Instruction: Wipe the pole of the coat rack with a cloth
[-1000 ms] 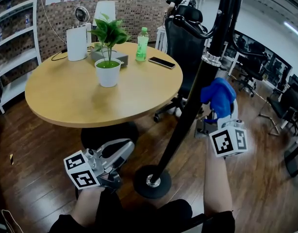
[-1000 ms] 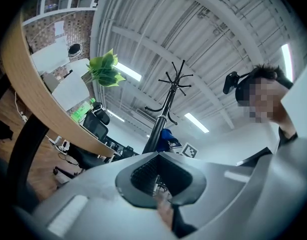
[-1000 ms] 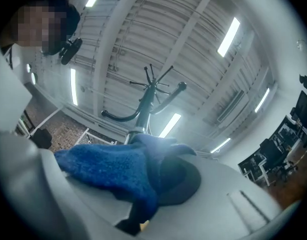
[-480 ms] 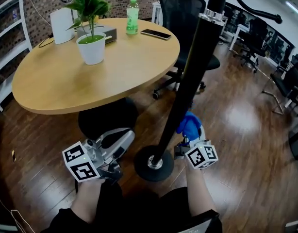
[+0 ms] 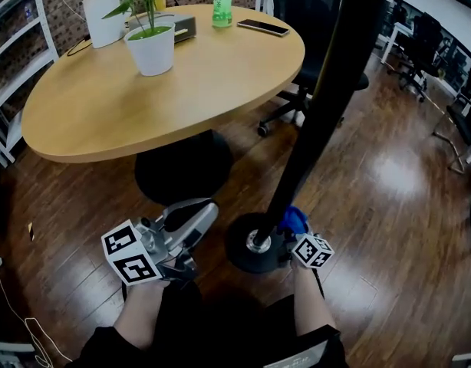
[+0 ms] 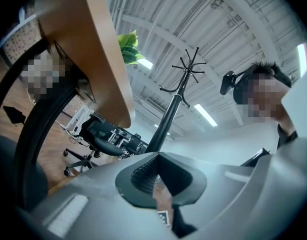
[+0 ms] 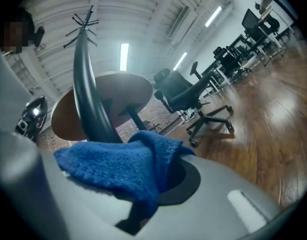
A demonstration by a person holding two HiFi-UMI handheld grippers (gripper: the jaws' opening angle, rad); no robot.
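Right tongs (image 7: 143,196) clamp the blue cloth (image 7: 121,166), which hides their tips.

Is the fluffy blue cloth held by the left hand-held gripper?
No, the fluffy blue cloth is clamped in the right hand-held gripper, while the left hand-held gripper holds nothing.

The pole (image 5: 321,113) is standing just right of the table (image 5: 90,121), a chair (image 5: 304,14) sitting behind; the cloth (image 5: 294,218) in the right gripper (image 5: 291,233) is resting against its foot.
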